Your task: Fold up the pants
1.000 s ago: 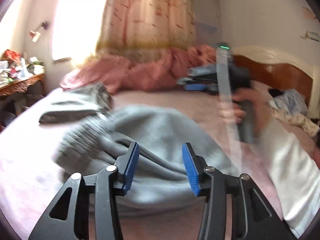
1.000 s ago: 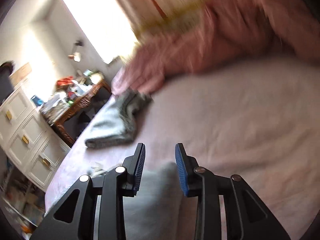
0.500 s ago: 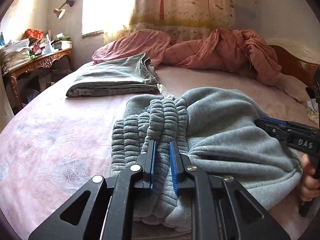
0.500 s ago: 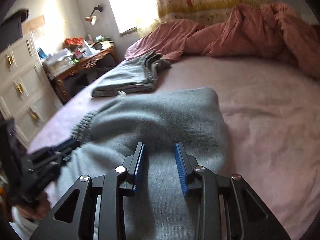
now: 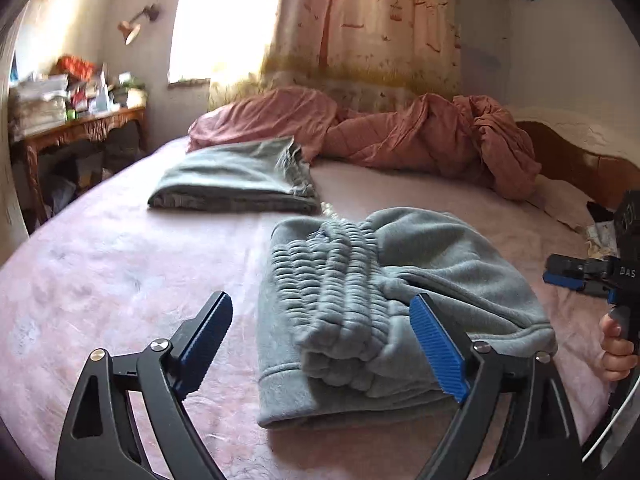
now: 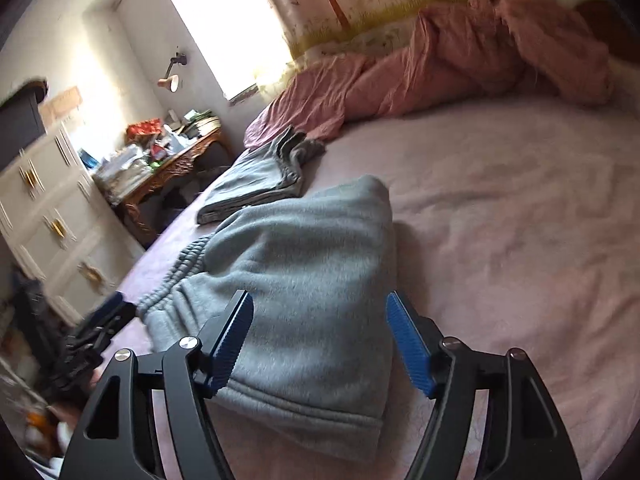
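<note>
Grey fleece pants [image 5: 384, 292] lie folded in a thick bundle on the pink bed, ribbed waistband on top toward me. They also show in the right wrist view [image 6: 304, 280]. My left gripper [image 5: 332, 344] is open and empty, its jaws wide apart just above the near end of the bundle. My right gripper [image 6: 324, 340] is open and empty over the bundle's other side; it also shows at the right edge of the left wrist view [image 5: 560, 276], held by a hand.
A second folded grey garment [image 5: 236, 180] lies farther back on the bed [image 5: 100, 272]. A crumpled pink quilt [image 5: 420, 140] lines the far side. A cluttered wooden table [image 5: 76, 128] and white drawers [image 6: 44, 208] stand to the left.
My left gripper was shut on the ribbed waistband; it has let go, opened wide and pulled back. My right gripper has opened wider too. The pants rest folded.
</note>
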Tool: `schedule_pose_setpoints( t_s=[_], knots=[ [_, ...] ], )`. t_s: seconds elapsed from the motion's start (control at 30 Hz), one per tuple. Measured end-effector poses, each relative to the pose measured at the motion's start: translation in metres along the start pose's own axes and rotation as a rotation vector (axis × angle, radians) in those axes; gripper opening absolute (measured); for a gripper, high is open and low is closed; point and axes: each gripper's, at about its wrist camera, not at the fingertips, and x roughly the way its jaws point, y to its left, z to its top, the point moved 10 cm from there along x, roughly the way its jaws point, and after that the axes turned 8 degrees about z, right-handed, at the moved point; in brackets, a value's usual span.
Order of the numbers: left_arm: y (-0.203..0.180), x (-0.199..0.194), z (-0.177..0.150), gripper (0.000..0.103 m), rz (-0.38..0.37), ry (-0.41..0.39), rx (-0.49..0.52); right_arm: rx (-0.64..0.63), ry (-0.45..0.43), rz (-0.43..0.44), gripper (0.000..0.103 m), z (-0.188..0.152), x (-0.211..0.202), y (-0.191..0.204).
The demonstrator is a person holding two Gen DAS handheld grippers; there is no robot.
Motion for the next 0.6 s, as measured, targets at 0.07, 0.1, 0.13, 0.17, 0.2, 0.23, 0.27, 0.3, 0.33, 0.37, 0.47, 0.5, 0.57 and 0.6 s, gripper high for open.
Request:
schedule_pose_setpoints(
  t_s=[0.07,0.1,0.13,0.17,0.2,0.23,0.27,0.3,0.33,0.37,0.47,0.5,0.57,0.6],
  knots=[
    [0.011,0.009,0.004,0.094,-0.028,0.053,-0.016,0.115,0.049,0.085,0.082,0.001,0.001,-0.014],
    [0.012,0.013,0.005,0.096,-0.064,0.087,-0.018,0.173,0.062,0.126,0.082,0.002,0.002,-0.021],
    [0.013,0.016,0.006,0.097,-0.112,0.120,-0.025,0.237,0.075,0.167,0.082,0.003,0.003,-0.030],
    [0.013,0.018,0.006,0.099,-0.154,0.150,-0.035,0.276,0.083,0.192,0.082,0.002,0.005,-0.036],
    [0.014,0.021,0.005,0.100,-0.202,0.189,-0.054,0.322,0.100,0.218,0.082,0.000,0.008,-0.046],
    [0.015,0.025,0.003,0.101,-0.253,0.237,-0.087,0.350,0.119,0.227,0.082,-0.003,0.014,-0.052],
    [0.017,0.031,0.000,0.101,-0.296,0.293,-0.128,0.379,0.143,0.240,0.082,-0.007,0.019,-0.058],
    [0.020,0.036,-0.004,0.101,-0.333,0.350,-0.170,0.405,0.164,0.252,0.082,-0.011,0.023,-0.064],
    [0.022,0.042,-0.009,0.101,-0.364,0.404,-0.209,0.440,0.189,0.270,0.082,-0.017,0.029,-0.069],
    [0.026,0.047,-0.014,0.101,-0.382,0.445,-0.239,0.460,0.206,0.283,0.082,-0.022,0.032,-0.071],
    [0.030,0.056,-0.025,0.101,-0.419,0.488,-0.267,0.463,0.247,0.294,0.082,-0.028,0.043,-0.074],
    [0.027,0.058,-0.029,0.101,-0.464,0.506,-0.283,0.443,0.259,0.305,0.083,-0.028,0.046,-0.070],
    [0.024,0.063,-0.036,0.102,-0.545,0.559,-0.352,0.414,0.298,0.331,0.086,-0.028,0.056,-0.062],
    [0.023,0.067,-0.038,0.102,-0.586,0.584,-0.386,0.399,0.324,0.325,0.086,-0.030,0.064,-0.060]
  ],
)
